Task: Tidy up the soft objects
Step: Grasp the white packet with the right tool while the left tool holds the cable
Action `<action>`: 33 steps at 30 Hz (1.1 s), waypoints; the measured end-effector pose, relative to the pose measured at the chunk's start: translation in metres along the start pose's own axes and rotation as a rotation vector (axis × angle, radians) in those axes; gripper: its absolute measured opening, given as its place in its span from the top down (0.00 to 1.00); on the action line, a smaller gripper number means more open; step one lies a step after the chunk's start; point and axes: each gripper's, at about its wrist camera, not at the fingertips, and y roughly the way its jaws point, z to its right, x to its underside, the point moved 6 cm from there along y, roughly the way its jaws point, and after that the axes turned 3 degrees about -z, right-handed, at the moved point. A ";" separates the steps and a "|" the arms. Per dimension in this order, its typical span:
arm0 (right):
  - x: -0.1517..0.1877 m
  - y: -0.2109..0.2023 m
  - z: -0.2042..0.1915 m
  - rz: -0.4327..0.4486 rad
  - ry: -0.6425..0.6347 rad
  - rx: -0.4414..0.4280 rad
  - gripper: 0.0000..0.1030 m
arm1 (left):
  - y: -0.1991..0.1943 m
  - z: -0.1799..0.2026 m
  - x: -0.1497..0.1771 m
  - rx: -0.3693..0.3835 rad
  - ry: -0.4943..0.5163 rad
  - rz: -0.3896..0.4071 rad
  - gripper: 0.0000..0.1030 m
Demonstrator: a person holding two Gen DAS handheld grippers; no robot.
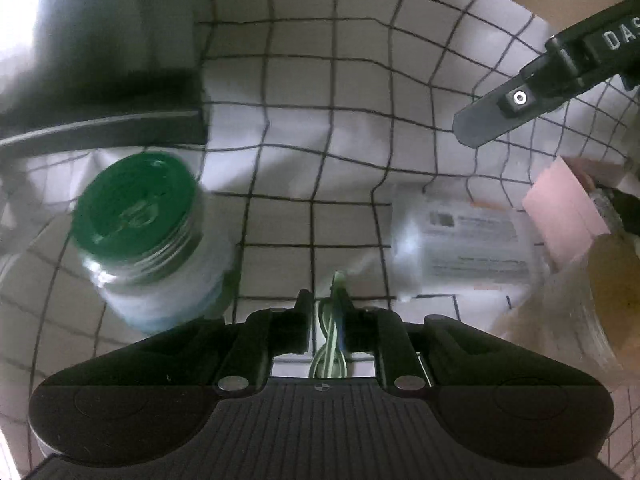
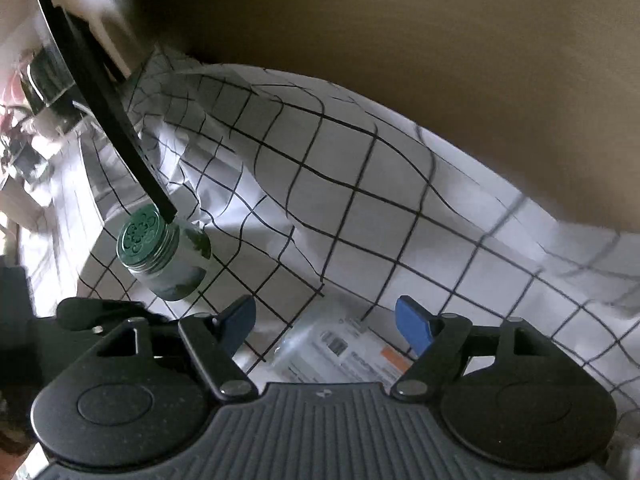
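A thin bundle of green and white cords (image 1: 334,320) is pinched between the left gripper's (image 1: 328,322) jaws above the checked bedsheet (image 1: 344,136). Light and limp, it is best held mid-bundle. The right gripper's (image 2: 326,326) jaws are spread over a plastic packet (image 2: 340,350).

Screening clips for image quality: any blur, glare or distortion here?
Left wrist: jar and packet motion-smeared, window glare blown out top left, grid cloth bowed by fisheye. Right wrist: sharper jar, cloth smeared at right, upper area dim.
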 end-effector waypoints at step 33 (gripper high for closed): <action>-0.003 0.008 0.003 0.048 -0.011 0.043 0.25 | 0.017 0.004 -0.010 0.040 0.046 -0.085 0.82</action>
